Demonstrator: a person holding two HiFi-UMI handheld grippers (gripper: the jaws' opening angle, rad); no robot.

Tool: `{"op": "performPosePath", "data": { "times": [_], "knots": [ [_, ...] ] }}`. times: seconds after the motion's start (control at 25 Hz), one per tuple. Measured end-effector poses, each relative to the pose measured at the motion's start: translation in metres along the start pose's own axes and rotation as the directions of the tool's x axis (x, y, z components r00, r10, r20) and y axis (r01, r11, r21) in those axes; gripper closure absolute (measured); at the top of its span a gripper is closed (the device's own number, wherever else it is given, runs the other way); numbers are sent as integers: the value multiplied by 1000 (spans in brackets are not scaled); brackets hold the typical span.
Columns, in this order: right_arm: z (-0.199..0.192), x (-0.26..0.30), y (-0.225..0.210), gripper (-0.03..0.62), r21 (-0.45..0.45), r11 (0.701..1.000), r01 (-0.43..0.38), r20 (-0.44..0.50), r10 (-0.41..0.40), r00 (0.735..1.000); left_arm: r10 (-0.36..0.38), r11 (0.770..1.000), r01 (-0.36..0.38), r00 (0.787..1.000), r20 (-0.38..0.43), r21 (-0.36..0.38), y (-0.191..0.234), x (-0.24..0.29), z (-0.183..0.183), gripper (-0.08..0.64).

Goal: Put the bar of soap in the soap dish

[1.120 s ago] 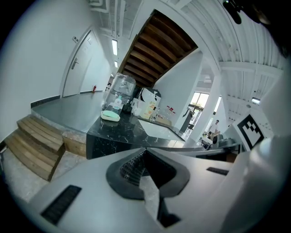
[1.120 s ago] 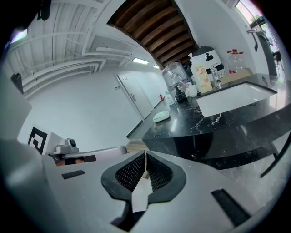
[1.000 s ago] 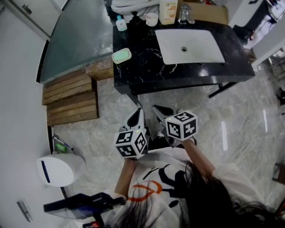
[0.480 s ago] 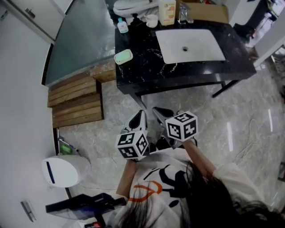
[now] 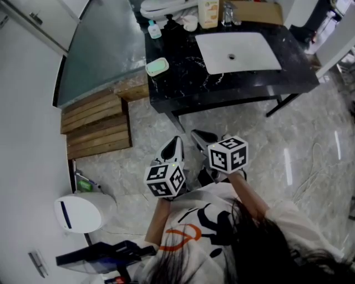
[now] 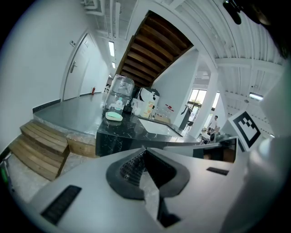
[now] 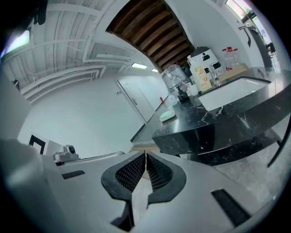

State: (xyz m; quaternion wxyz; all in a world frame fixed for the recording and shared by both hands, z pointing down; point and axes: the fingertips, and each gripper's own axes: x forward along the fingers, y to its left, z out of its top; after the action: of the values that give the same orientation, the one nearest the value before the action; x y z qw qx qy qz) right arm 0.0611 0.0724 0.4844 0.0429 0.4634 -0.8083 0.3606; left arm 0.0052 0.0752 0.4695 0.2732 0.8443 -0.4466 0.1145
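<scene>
A pale green oval in a white rim, the soap dish (image 5: 157, 66), lies near the left end of the black marble counter (image 5: 183, 89). I cannot tell a bar of soap apart from the dish. The dish also shows far ahead in the left gripper view (image 6: 114, 116) and in the right gripper view (image 7: 167, 115). My left gripper (image 5: 175, 142) and right gripper (image 5: 198, 135) hang side by side over the floor, well short of the counter. Both point toward it, shut, with nothing between their pads.
A white sink (image 5: 238, 52) is set into the counter, with bottles and a carton (image 5: 209, 14) along its back edge. Wooden steps (image 5: 97, 127) lie left of the counter. A white bin (image 5: 83, 212) stands at the lower left. Marble floor (image 5: 266, 150) lies between me and the counter.
The view has drifted, so the counter sits a little higher and further right. Both grippers stay side by side with jaws shut.
</scene>
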Motion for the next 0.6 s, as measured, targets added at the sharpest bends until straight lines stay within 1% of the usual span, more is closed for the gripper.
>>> {"op": "performPosePath", "data": {
  "times": [0.2,0.6],
  "knots": [
    [-16,1,26,575,0,1000,3,2,-3,1000,1,1000,-1,1000,11,-12,16,-26,-4,558],
    [-61,-12,72,575,9,999,45,4,-45,999,-33,999,33,999,6,-19,33,-81,-31,558]
  ]
}}
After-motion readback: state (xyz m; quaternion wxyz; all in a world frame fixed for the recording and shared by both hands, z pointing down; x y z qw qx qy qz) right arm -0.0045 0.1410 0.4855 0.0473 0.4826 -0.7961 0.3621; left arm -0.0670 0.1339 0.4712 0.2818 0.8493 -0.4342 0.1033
